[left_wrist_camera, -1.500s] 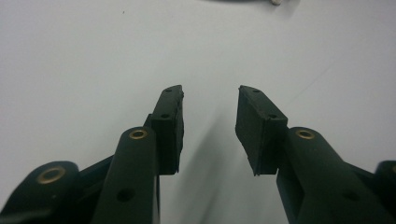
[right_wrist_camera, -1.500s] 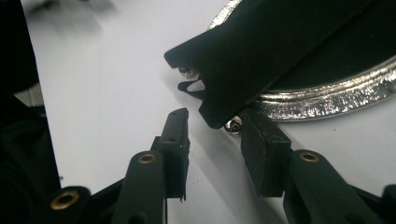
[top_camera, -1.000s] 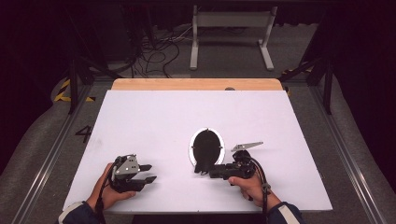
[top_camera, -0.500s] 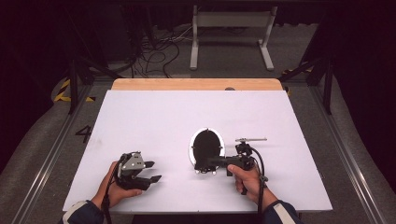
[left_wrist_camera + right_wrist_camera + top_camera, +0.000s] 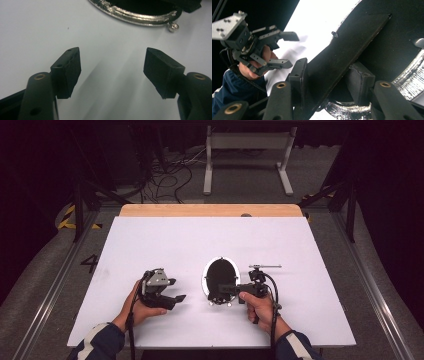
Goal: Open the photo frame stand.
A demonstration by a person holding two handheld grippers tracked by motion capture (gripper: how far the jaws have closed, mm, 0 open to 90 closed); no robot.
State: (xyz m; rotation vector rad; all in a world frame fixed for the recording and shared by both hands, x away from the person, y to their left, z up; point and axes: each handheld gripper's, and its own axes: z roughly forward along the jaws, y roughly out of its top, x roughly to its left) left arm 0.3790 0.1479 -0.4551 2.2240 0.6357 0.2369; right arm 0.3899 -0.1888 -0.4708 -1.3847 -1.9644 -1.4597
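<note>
The work in hand was on the oval silver-rimmed frame with a black back point(image 5: 220, 276), which lay back-up on the white counter point(image 5: 150, 240), near its front edge and between the two hands. The step looked like raising the frame's flat black stand flap point(image 5: 352, 45). The right gripper point(image 5: 228, 290) reached in from the frame's right side, and in the right gripper view its fingers point(image 5: 298, 72) stood on either side of that flap. They had just been closing and appeared clamped on it, with the flap slanting up between them above the embossed silver rim point(image 5: 412, 72). The left gripper point(image 5: 176, 290) sat just to the left of the frame and apart from it. Its fingers point(image 5: 67, 72) had just been spreading and stood wide apart, with only bare counter between them. In the left gripper view the rim's near edge point(image 5: 140, 18) and a small silver ring point(image 5: 173, 27) on it lay a little way ahead of the tips. The next move probably called for the left gripper to close the remaining gap and take or pin the rim. That would keep the frame from sliding or lifting while the right hand swung the flap out, and the rim is thin and lay flat, so the fingers would need to come in low. The only thing here that held anything was the frame itself. Its front faced the counter, so whether a picture or a glass sat in it could not be told.
</note>
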